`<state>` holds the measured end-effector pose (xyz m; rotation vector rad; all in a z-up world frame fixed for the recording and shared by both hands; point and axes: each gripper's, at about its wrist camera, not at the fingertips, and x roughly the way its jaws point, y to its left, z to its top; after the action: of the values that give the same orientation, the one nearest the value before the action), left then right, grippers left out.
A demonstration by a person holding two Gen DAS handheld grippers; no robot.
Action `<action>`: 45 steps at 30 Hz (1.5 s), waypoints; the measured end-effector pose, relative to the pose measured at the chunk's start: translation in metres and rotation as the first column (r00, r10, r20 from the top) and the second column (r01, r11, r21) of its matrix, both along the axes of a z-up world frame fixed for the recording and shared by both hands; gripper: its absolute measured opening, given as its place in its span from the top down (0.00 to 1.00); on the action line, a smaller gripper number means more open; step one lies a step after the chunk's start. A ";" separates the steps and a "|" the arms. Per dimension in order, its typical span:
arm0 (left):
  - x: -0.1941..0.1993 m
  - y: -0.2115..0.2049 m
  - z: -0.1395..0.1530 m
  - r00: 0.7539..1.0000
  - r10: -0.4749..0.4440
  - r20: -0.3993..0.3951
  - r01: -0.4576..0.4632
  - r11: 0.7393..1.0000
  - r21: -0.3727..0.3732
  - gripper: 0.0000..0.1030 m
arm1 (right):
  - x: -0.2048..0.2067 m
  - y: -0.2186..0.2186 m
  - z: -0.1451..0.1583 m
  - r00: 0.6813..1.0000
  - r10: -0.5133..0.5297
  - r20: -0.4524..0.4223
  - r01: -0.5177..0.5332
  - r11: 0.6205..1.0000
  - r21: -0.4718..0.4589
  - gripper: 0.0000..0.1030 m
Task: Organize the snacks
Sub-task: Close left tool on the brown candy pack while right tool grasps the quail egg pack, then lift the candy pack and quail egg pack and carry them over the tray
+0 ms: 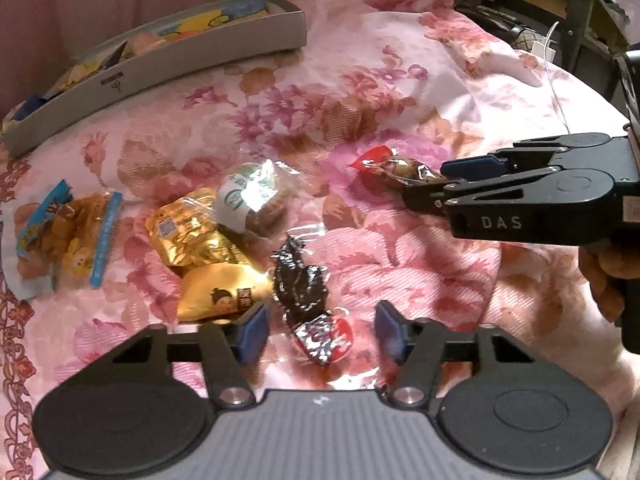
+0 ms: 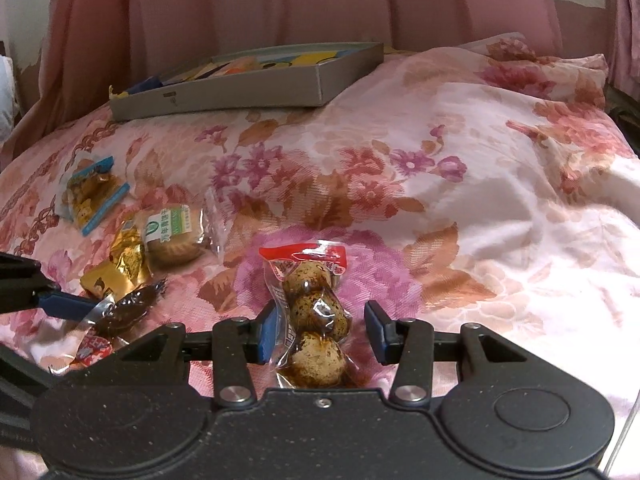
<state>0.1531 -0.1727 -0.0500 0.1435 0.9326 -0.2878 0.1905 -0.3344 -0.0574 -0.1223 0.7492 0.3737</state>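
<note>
My left gripper [image 1: 320, 330] is open around a dark snack pack with a red end [image 1: 308, 300], which lies on the floral cloth [image 1: 400, 92]; the pack also shows in the right wrist view [image 2: 120, 316]. My right gripper [image 2: 322, 330] is open, its fingers on either side of a clear pack of quail eggs with a red top [image 2: 316, 312]. In the left wrist view the right gripper [image 1: 434, 184] reaches in from the right onto that egg pack [image 1: 394, 168]. A grey box [image 1: 168, 64] partly filled with snacks sits at the back left, also seen in the right wrist view [image 2: 248, 84].
Loose snacks lie left of centre: a gold pack [image 1: 200, 236], a round cake in clear wrap [image 1: 256, 200], a blue-edged pack [image 1: 68, 236] and a yellow pack [image 1: 220, 292]. A pink curtain [image 2: 320, 0] hangs behind. Dark furniture [image 1: 560, 8] stands at the far right.
</note>
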 end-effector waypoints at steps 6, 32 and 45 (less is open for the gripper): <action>-0.007 0.011 0.004 1.000 0.023 0.003 -0.023 1.000 -0.007 0.48 | -0.007 0.007 0.001 0.999 0.038 -0.003 -0.038 0.999 -0.009 0.55; -0.014 0.014 0.004 1.000 -0.002 0.013 0.002 1.000 0.029 0.50 | -0.011 0.021 -0.011 0.997 0.078 -0.005 -0.079 0.996 -0.046 0.43; -0.031 0.029 0.015 1.000 -0.020 -0.004 0.019 0.999 -0.051 0.50 | -0.025 0.025 -0.004 0.998 0.045 0.035 -0.043 0.997 -0.063 0.53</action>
<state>0.1223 -0.1435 -0.0345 0.1051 0.9275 -0.3298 0.1651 -0.3090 -0.0612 -0.2042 0.7233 0.3890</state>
